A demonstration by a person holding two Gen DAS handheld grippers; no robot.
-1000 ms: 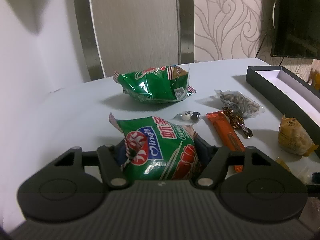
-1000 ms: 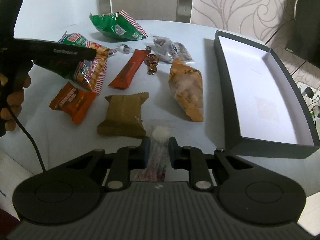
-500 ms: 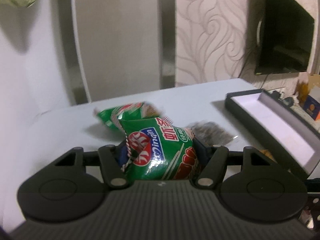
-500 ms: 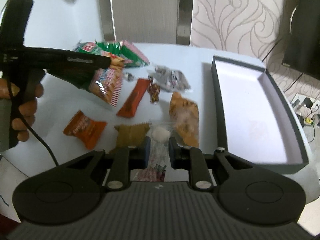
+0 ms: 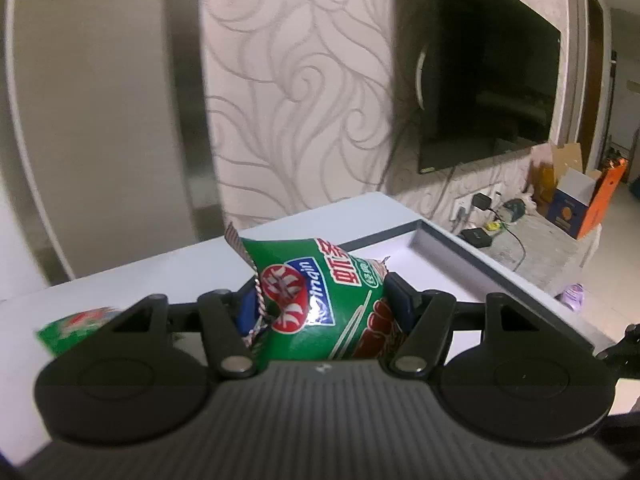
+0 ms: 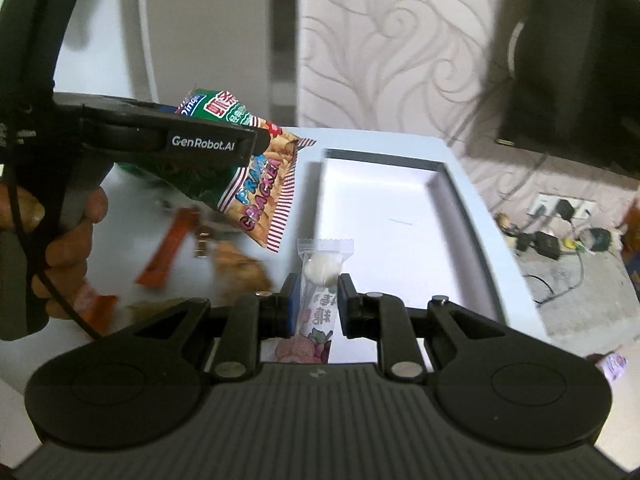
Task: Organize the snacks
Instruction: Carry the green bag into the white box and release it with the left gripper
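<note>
Left wrist view has the left gripper [image 5: 316, 300] clamped across a green cracker bag [image 5: 320, 300], ahead of it the grey box [image 5: 472, 248]. Puffy, crinkly, probably light, so mid-bag grip suits. Right gripper [image 6: 319, 304] pinches a slim candy packet [image 6: 320, 280] tight.

Pale swirl-patterned wallpaper [image 5: 304, 92] backs a black wall-mounted television [image 5: 488, 92]; an open orange-and-blue cardboard box [image 5: 580, 204] sits on the pale floor [image 5: 624, 216].

The left gripper [image 5: 320, 300] was clamped on a green snack bag [image 5: 320, 304], a hand [image 6: 60, 240] gripping its handle; the right gripper's [image 6: 318, 304] jaws pinched a slim candy packet [image 6: 316, 316]
</note>
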